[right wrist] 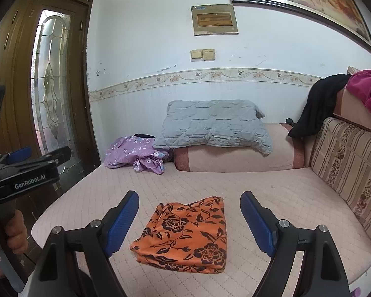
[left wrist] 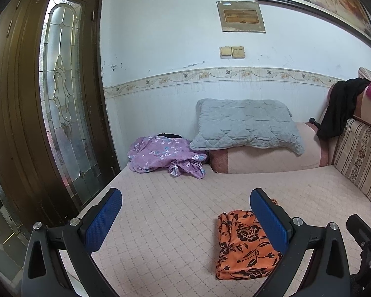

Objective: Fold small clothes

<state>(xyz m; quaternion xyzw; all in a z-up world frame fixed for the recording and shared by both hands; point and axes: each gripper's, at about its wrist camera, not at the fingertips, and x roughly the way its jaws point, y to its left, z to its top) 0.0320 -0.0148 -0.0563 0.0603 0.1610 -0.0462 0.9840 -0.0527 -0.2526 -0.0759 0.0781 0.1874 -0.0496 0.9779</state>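
folded orange cloth with black flower print (right wrist: 185,232) lies flat on the pink quilted sofa seat (right wrist: 272,198), near its front edge. right gripper (right wrist: 189,220) hovers just above it, blue ribbed pads (right wrist: 122,225) spread wide, cloth seen between the two fingers but neither pad touching it. left gripper (left wrist: 185,219) also spread wide, nothing between its pads, held to the left of the cloth; its right finger overlaps the cloth's edge in the left wrist view. a hand (right wrist: 17,230) grips the left gripper's handle at the left edge of the right wrist view. crumpled purple floral garment (left wrist: 165,156) sits at the back of the seat, just beside a grey quilted pillow (left wrist: 244,126) that rests on the pink armrest bolster (left wrist: 267,160). black garment (left wrist: 338,106) drapes over the sofa back at right.
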